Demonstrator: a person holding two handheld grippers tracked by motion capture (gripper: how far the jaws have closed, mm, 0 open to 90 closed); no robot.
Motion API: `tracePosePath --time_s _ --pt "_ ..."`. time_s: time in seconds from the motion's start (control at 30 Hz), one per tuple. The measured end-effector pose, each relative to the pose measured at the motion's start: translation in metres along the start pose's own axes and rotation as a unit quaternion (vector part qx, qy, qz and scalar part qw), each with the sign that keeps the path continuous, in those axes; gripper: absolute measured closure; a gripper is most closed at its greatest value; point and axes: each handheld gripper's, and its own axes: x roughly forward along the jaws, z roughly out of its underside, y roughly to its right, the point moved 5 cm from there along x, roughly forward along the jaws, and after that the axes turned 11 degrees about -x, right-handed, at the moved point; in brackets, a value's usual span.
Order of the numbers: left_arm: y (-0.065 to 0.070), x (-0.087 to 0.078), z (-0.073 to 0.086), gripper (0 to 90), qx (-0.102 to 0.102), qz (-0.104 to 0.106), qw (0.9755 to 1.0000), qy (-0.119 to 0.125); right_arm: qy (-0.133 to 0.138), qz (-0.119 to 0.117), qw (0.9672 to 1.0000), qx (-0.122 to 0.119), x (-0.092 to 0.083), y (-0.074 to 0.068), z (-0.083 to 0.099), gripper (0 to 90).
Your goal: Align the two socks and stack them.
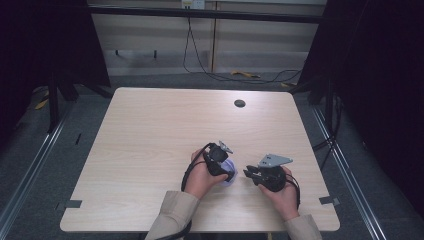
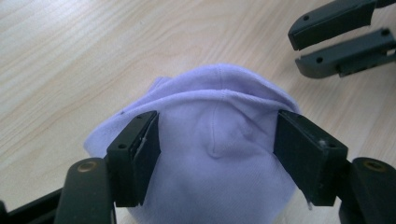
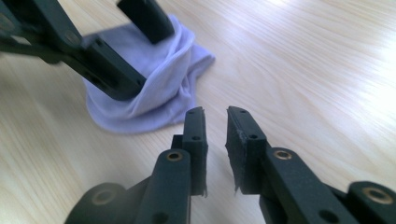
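A small lavender cloth lies bunched on the wooden table near the front edge. My left gripper stands over it, tilted down. In the left gripper view the cloth bulges up between the two widely spread jaws of the left gripper, which touch its sides. My right gripper hovers just right of the cloth, pointing left at it. Its jaws are a narrow gap apart with nothing between them, a short way from the cloth. The right gripper also shows in the left gripper view.
A round dark cable hole sits near the table's far edge. Black cables run over the floor behind the table. Metal rails flank both sides. Dark curtains close in the space.
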Motion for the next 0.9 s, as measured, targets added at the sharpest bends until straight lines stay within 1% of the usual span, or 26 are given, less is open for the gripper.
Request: tracePosePath --time_s 0.03,0.07,0.1,0.17,0.2,0.23,0.27,0.3,0.33,0.4,0.43,0.47,0.53,0.57,0.63,0.67,0.77,0.8,0.83,0.87,0.9 --pt "0.000 0.002 0.000 29.3 -0.003 -0.005 1.0000 0.000 -0.001 0.001 1.0000 0.001 0.000 0.001 0.002 73.7" --pt "-0.001 0.005 0.001 28.6 -0.005 -0.005 1.0000 -0.003 -0.003 0.001 1.0000 0.003 0.000 0.001 0.003 72.0" --pt "-0.001 0.009 0.003 28.0 -0.002 -0.004 1.0000 -0.007 -0.005 0.001 1.0000 0.005 0.000 0.001 0.004 70.1" --pt "-0.001 0.010 0.003 27.7 0.003 -0.008 1.0000 -0.004 -0.011 0.002 0.9999 0.004 0.000 0.001 0.005 66.1" --pt "0.000 0.009 0.003 27.6 0.002 -0.002 1.0000 -0.008 -0.013 0.003 0.9999 0.003 0.001 0.001 0.005 63.9" --pt "0.000 0.009 0.003 27.3 0.002 -0.002 1.0000 -0.008 -0.014 0.005 0.9999 0.003 0.001 0.002 0.006 61.4" --pt "0.000 0.007 0.002 27.3 0.000 -0.001 1.0000 0.001 -0.015 0.005 0.9998 0.010 0.001 0.002 0.006 59.2" --pt "-0.002 0.000 0.000 27.8 -0.005 0.004 0.9999 0.014 -0.014 0.003 0.9998 0.013 0.001 0.002 0.006 57.4" --pt "-0.002 0.000 0.000 28.5 -0.005 0.004 0.9999 0.014 -0.013 0.003 0.9998 0.016 0.001 0.002 0.007 56.3" --pt "-0.007 -0.010 -0.002 30.0 -0.002 -0.001 0.9995 0.033 -0.013 0.004 0.9997 0.018 0.000 0.002 0.007 55.3" --pt "-0.009 -0.014 -0.003 32.7 -0.005 -0.005 0.9992 0.039 -0.013 0.004 0.9997 0.018 0.000 0.003 0.007 54.3" --pt "-0.013 -0.017 -0.001 33.5 -0.009 -0.007 0.9991 0.040 -0.012 0.005 0.9998 0.018 -0.001 0.003 0.006 53.1" --pt "-0.014 -0.017 0.001 33.8 -0.008 -0.005 0.9993 0.036 -0.012 0.005 0.9998 0.018 -0.001 0.003 0.006 52.7" --pt "-0.014 -0.016 0.004 35.2 -0.002 -0.006 0.9996 0.029 -0.012 0.007 0.9997 0.019 -0.001 0.003 0.006 51.8" --pt "-0.015 -0.010 0.011 36.0 0.002 -0.011 0.9998 0.014 -0.014 0.005 0.9997 0.018 0.000 0.003 0.006 49.3" --pt "-0.015 -0.005 0.017 35.7 0.009 -0.012 0.9999 0.007 -0.018 0.007 0.9997 0.018 0.000 0.003 0.007 46.7" --pt "-0.015 -0.005 0.018 35.0 0.009 -0.010 0.9998 0.015 -0.017 0.007 0.9997 0.019 0.000 0.003 0.007 44.3" --pt "-0.015 -0.008 0.018 32.1 0.005 -0.005 0.9998 0.020 -0.014 0.008 0.9996 0.022 -0.001 0.004 0.006 42.2" --pt "-0.015 -0.008 0.018 30.0 0.005 -0.005 0.9998 0.020 -0.014 0.008 0.9996 0.022 -0.001 0.004 0.006 42.2" --pt "-0.016 -0.016 0.017 29.4 0.002 0.001 0.9997 0.025 -0.010 0.008 0.9996 0.026 -0.003 0.005 0.006 39.5" --pt "-0.016 -0.016 0.017 27.8 0.002 0.001 0.9997 0.025 -0.010 0.009 0.9995 0.028 -0.004 0.006 0.006 38.3"
